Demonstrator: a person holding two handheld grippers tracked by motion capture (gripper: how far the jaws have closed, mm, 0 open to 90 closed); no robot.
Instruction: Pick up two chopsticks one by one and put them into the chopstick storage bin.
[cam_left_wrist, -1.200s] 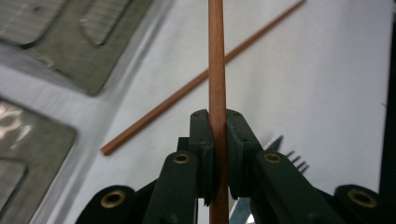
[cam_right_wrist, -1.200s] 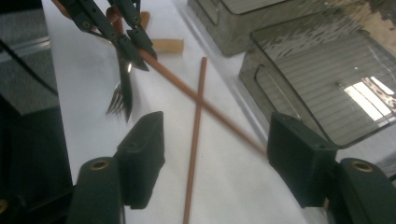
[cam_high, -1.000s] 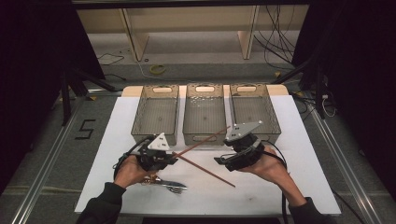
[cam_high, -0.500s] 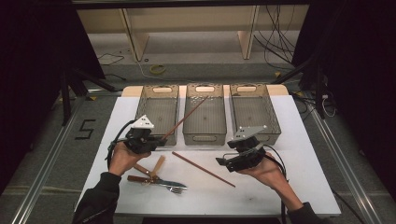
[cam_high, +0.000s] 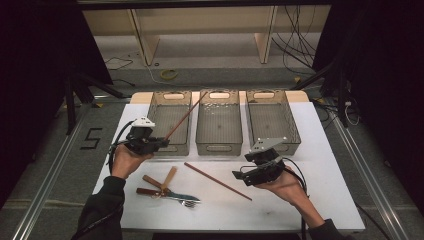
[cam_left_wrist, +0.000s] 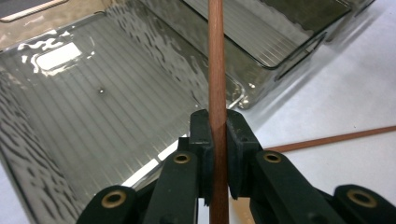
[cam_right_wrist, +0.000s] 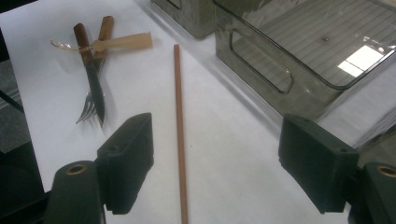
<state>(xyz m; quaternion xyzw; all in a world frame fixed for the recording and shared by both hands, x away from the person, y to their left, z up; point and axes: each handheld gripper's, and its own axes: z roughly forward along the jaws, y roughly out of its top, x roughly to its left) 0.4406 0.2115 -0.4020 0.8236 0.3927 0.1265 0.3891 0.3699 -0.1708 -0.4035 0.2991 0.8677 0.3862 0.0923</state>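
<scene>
1. The bench (cam_high: 320, 165) carries three smoky bins; the left bin (cam_high: 172, 125) lies beneath the held chopstick (cam_high: 182, 120).
2. The left hand-held gripper (cam_high: 159, 142) clamps that chopstick, which points toward 1 o'clock.
3. The right hand-held gripper (cam_high: 239, 176) gapes wide, empty.
4. A second chopstick (cam_high: 217, 181) lies at its 9 o'clock, clear of the cutlery pile (cam_high: 167, 190).

Smooth matt wooden chopstick (cam_left_wrist: 216, 70); glossy translucent ribbed plastic bin (cam_left_wrist: 93, 107); matt white tabletop (cam_right_wrist: 140, 107).

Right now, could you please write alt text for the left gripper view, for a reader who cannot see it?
The left gripper is shut on a brown wooden chopstick that runs straight up the picture, above an empty smoky clear plastic bin. A second bin stands beyond it, and another chopstick lies on the white table at the right.
</scene>
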